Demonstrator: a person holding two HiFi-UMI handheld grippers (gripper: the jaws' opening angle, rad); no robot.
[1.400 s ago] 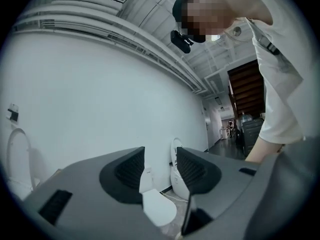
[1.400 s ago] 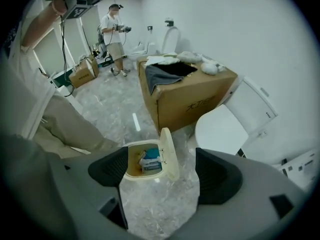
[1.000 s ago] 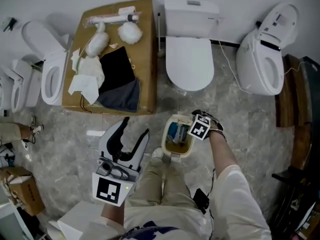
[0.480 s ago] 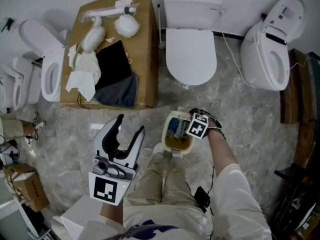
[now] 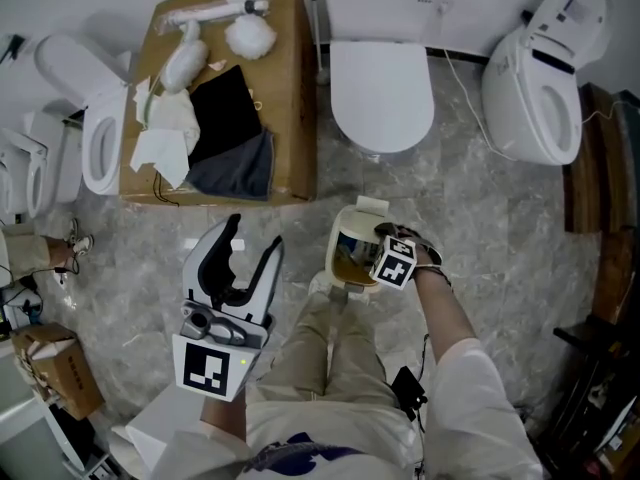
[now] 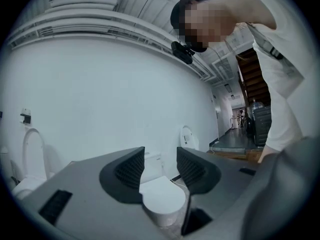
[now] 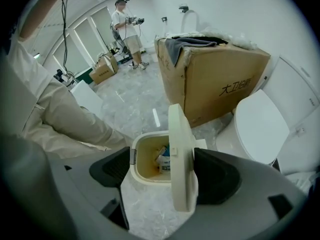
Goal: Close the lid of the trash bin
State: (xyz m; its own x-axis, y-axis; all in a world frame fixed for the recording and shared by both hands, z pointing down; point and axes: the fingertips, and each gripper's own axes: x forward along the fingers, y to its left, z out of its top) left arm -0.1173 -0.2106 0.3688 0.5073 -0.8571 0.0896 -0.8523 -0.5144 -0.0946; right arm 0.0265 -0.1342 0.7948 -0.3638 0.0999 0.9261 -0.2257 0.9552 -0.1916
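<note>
A small cream trash bin (image 5: 342, 268) stands on the marble floor in front of the person's legs. In the right gripper view its lid (image 7: 181, 154) stands nearly upright on edge above the bin (image 7: 142, 171), and trash (image 7: 164, 159) shows inside. My right gripper (image 7: 165, 171) is open, its jaws either side of the lid, which is close against the right jaw. In the head view the right gripper (image 5: 385, 258) sits at the bin's right rim. My left gripper (image 5: 250, 246) is open and holds nothing, held above the floor left of the bin, pointing at a toilet (image 6: 160, 201).
A cardboard box (image 5: 292, 88) carrying cloths and paper stands behind the bin, also seen in the right gripper view (image 7: 215, 79). Toilets stand at the back (image 5: 382, 88), right (image 5: 530, 98) and left (image 5: 100, 138). Another person (image 7: 127, 24) stands far off.
The lid has swung up from lying open to standing over the bin's mouth, with the right gripper moving slightly along with it. The left gripper has barely moved.
</note>
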